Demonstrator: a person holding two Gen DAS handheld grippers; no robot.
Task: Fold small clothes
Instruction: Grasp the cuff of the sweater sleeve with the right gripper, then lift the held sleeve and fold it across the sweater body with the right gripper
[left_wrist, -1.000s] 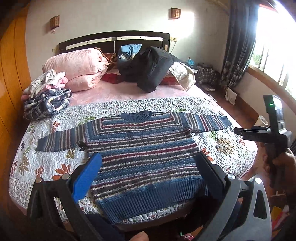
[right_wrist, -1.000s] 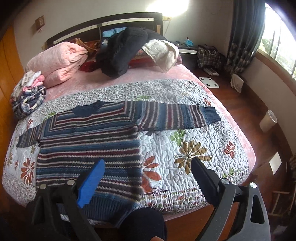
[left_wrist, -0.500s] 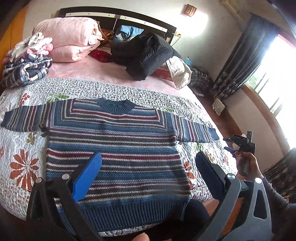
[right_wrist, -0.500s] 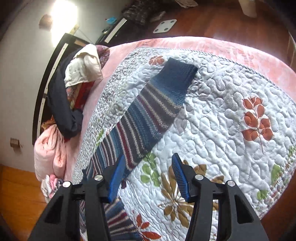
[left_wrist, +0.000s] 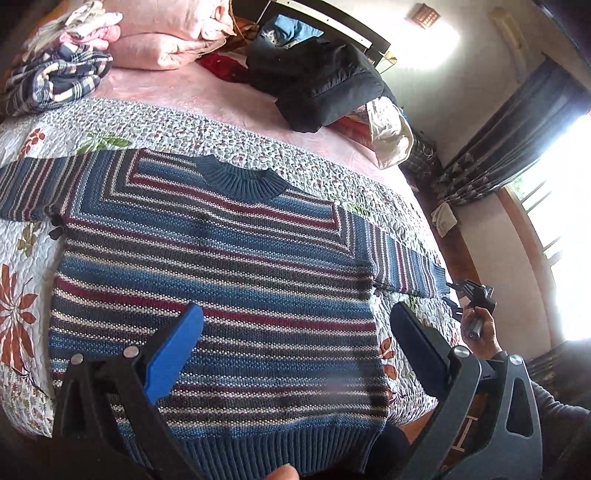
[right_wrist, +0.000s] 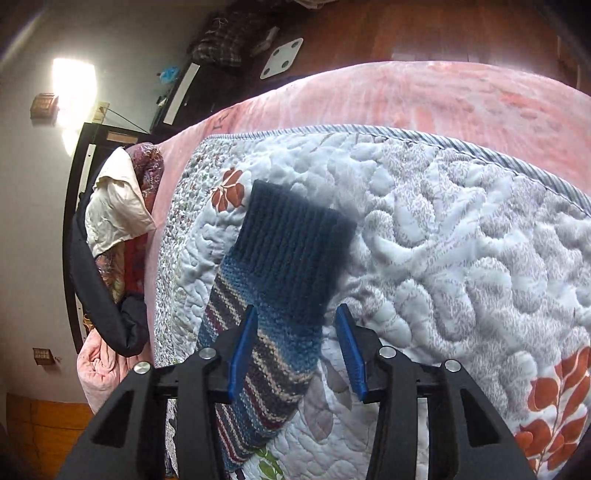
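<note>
A striped blue, maroon and white knitted sweater lies flat, face up, on a floral quilt, sleeves spread out. My left gripper hovers wide open above the sweater's lower body, holding nothing. In the right wrist view, the sweater's right sleeve with its dark blue ribbed cuff runs between the fingers of my right gripper, which is open and straddles the sleeve just behind the cuff. That gripper also shows in the left wrist view as the right gripper, held by a hand at the sleeve's end.
Pink folded bedding, a plaid clothes pile and a black jacket sit near the headboard. The bed's edge drops to a wooden floor with a white scale. Curtains and a bright window stand at the right.
My right gripper has dropped closer to the sleeve's cuff, its fingers now either side of it. My left gripper moved nearer over the sweater's body, still wide open.
</note>
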